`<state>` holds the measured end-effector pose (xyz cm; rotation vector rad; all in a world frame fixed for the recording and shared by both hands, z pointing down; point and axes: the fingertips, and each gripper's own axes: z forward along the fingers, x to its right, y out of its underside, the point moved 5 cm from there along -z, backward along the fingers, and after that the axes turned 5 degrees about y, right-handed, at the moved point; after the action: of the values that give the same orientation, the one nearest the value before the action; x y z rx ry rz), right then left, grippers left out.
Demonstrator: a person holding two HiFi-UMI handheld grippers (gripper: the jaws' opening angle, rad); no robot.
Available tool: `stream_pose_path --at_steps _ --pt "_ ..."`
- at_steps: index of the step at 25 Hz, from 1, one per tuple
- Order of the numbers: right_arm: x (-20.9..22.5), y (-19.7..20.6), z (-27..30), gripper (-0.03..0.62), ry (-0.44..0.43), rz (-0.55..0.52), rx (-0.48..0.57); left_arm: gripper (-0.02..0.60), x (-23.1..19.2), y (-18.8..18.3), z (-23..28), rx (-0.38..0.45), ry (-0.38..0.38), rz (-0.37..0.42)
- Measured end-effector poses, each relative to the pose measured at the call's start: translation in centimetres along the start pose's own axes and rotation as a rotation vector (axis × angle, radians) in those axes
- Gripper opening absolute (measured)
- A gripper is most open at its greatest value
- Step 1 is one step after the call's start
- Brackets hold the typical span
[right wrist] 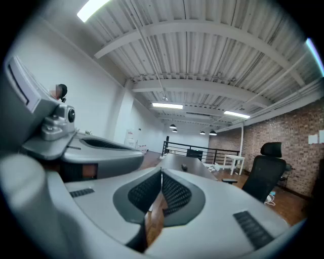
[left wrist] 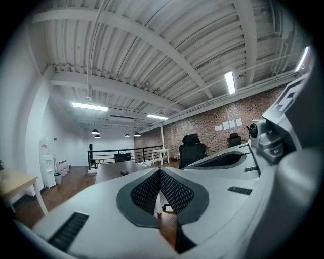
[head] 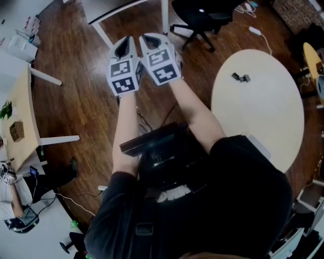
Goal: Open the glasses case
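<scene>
Only the head view shows the person's two arms, raised side by side over the wooden floor (head: 86,101). The left gripper (head: 123,46) and the right gripper (head: 154,40) are almost touching, each with one marker cube. That view alone also shows the round table (head: 263,116) to the right, well apart from both grippers. One small dark thing (head: 241,77) lies near the table's far left edge. It is too small to tell whether it is the glasses case. No gripper view shows this table or the thing on it.

The left gripper view shows the left gripper (left wrist: 160,177) clenched, its ribbed pads meeting with nothing between them, and the body of the right gripper (left wrist: 276,144) at its right side. The right gripper view shows the right gripper (right wrist: 161,188) clenched and empty too, with the left gripper (right wrist: 58,124) at its left.

Both gripper views look level across the room at a black railing (left wrist: 121,153) and a brick wall (left wrist: 217,126), which the head view lacks. The head view holds one black chair (head: 202,15), the left gripper view two and the right gripper view one
</scene>
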<state>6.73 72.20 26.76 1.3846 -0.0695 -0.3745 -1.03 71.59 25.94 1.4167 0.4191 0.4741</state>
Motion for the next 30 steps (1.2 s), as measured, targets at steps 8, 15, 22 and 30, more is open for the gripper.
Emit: stream_pose_path --at_steps 8,15,22,30 --pt "-1.5 -0.7 -1.3 0.005 -0.025 -0.003 0.005 -0.005 0.1 -0.7 -2.1 0.006 -0.017 -0.005" --pt "-3.6 -0.5 -1.4 0.005 -0.003 -0.022 -0.012 -0.005 -1.2 0.6 -3.5 0.0 0.019 -0.042" --pt "-4.7 -0.2 -1.5 0.005 0.007 -0.034 -0.031 -0.005 -2.0 1.4 -4.0 0.004 0.029 -0.042" --pt "-6.1 -0.6 1.3 0.005 0.001 -0.036 -0.031 -0.005 -5.0 1.7 -3.5 0.004 0.019 -0.045"
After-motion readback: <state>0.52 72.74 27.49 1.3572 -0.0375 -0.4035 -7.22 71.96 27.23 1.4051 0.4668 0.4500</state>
